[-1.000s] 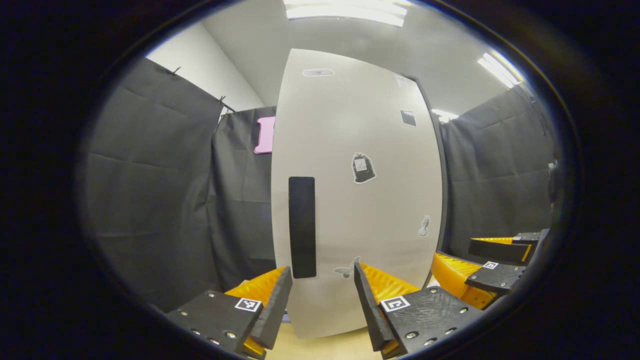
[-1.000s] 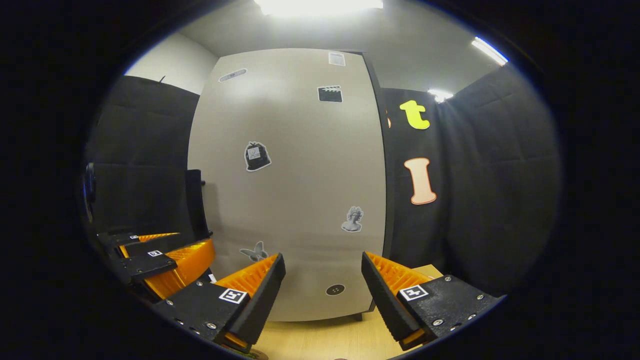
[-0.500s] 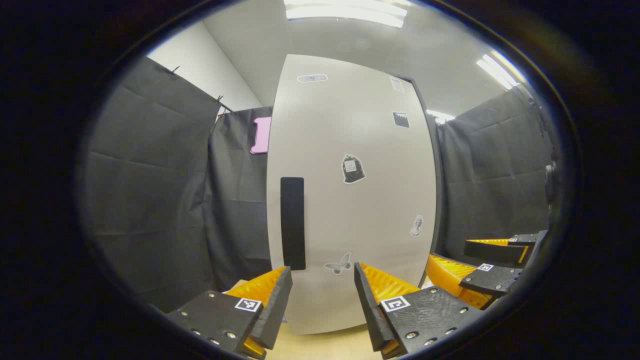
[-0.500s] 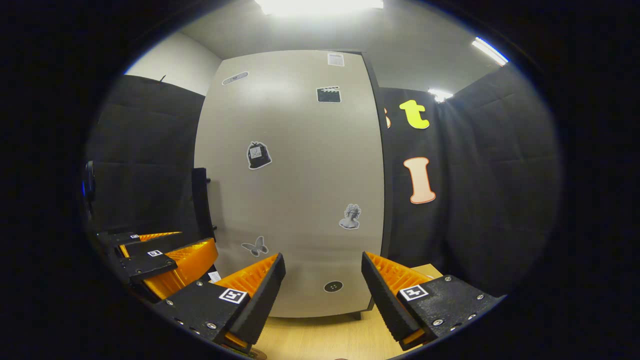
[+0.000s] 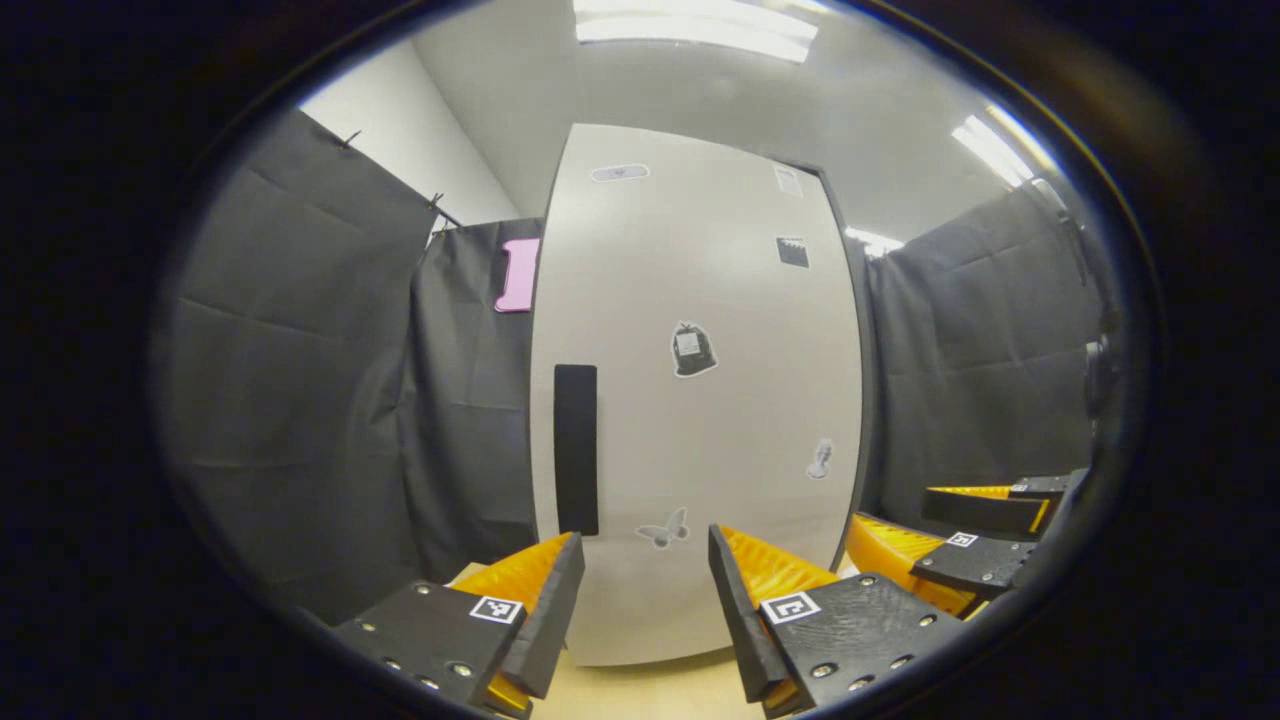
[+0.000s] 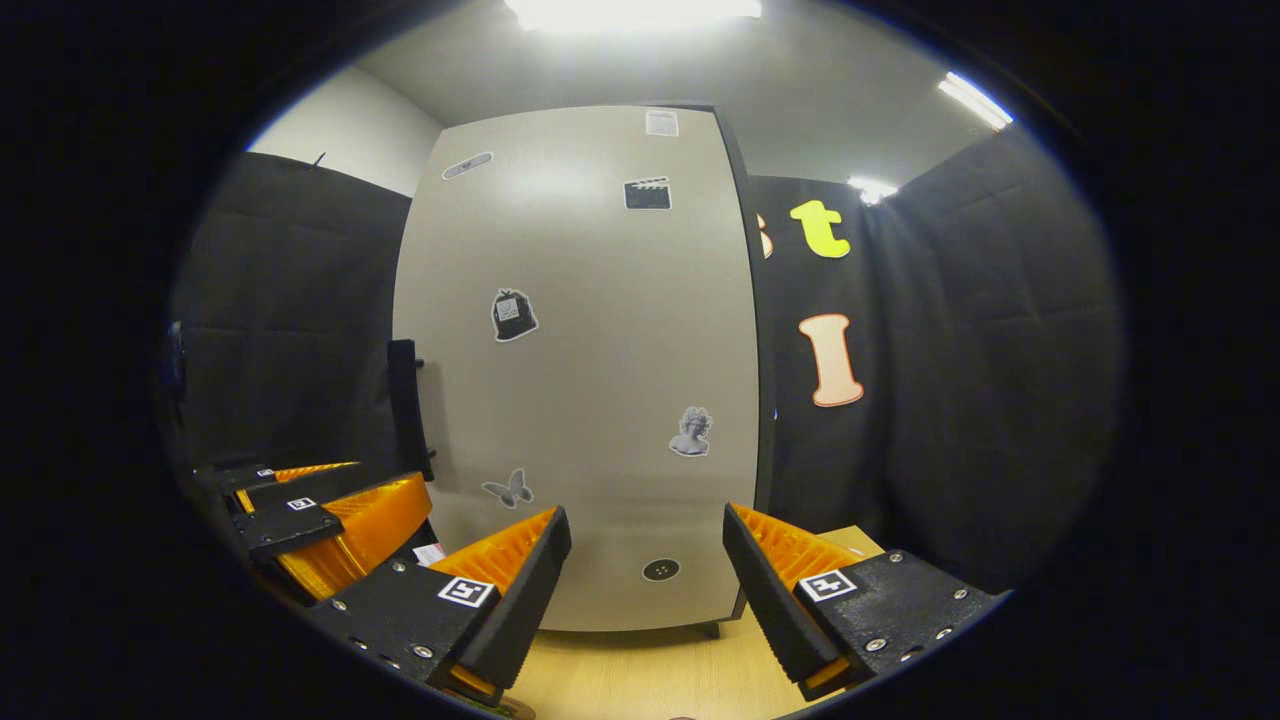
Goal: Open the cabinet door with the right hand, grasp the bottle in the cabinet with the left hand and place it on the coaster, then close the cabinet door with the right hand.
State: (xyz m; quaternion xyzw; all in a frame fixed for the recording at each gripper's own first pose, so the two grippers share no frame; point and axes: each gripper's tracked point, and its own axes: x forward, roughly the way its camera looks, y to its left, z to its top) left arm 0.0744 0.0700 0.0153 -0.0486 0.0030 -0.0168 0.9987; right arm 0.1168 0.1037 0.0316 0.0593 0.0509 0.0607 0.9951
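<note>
A tall pale cabinet door (image 5: 700, 400) with small stickers stands shut in front of me, also in the right gripper view (image 6: 590, 380). Its black vertical handle (image 5: 576, 450) is on the door's left side, seen edge-on in the right gripper view (image 6: 403, 405). My left gripper (image 5: 640, 600) is open, a little back from the door below the handle. My right gripper (image 6: 645, 590) is open too, facing the door's lower middle; it shows at the right of the left gripper view (image 5: 950, 540). The left gripper appears at the left of the right gripper view (image 6: 310, 510). The bottle is hidden.
The cabinet rests on a light wooden table (image 6: 640, 680), whose top shows beneath both grippers (image 5: 640, 695). Black cloth walls (image 5: 300, 380) hang on both sides of the cabinet (image 6: 950, 380). A small dark round thing peeks at the bottom edge (image 6: 510, 708).
Both grippers have drawn back a little from the door, which looks smaller now. In the left gripper view the handle drifted left. Both stay open.
</note>
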